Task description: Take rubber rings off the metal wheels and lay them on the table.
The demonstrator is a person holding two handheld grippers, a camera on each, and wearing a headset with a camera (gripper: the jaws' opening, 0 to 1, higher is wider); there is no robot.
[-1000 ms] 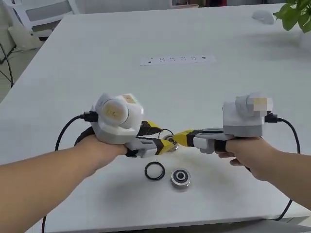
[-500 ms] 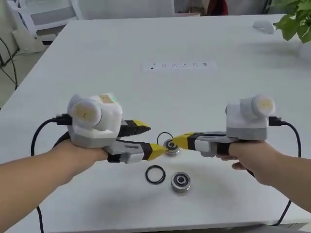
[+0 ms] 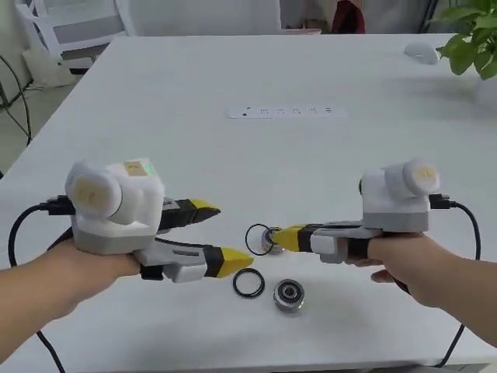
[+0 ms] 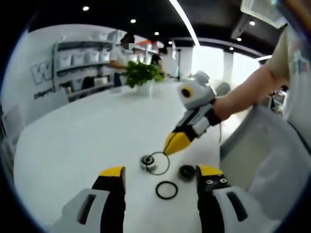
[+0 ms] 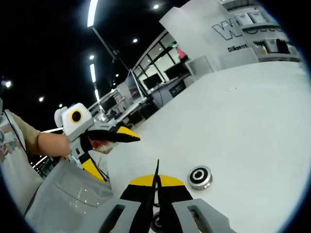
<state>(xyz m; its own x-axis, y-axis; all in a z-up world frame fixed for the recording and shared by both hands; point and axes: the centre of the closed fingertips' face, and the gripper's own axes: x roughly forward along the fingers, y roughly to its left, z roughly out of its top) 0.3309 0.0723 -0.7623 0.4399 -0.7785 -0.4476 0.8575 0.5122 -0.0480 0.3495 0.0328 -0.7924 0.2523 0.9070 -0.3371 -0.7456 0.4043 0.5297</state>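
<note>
Just above the bench [image 3: 311, 155], the right gripper [image 3: 283, 237] has its fingers pressed together on a rubber ring [image 3: 248, 239] just beside its metal wheel [image 3: 271, 242], while the left gripper [image 3: 216, 233] waits with fingers spread and empty, so the ring may snag and drag the unheld wheel along.

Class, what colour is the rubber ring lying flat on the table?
The ring is black, clearest in the head view.

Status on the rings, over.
Left gripper open, empty. Right gripper shut on rubber ring beside a metal wheel. Second ring and bare wheel lie on table. Nothing blocking.
</note>
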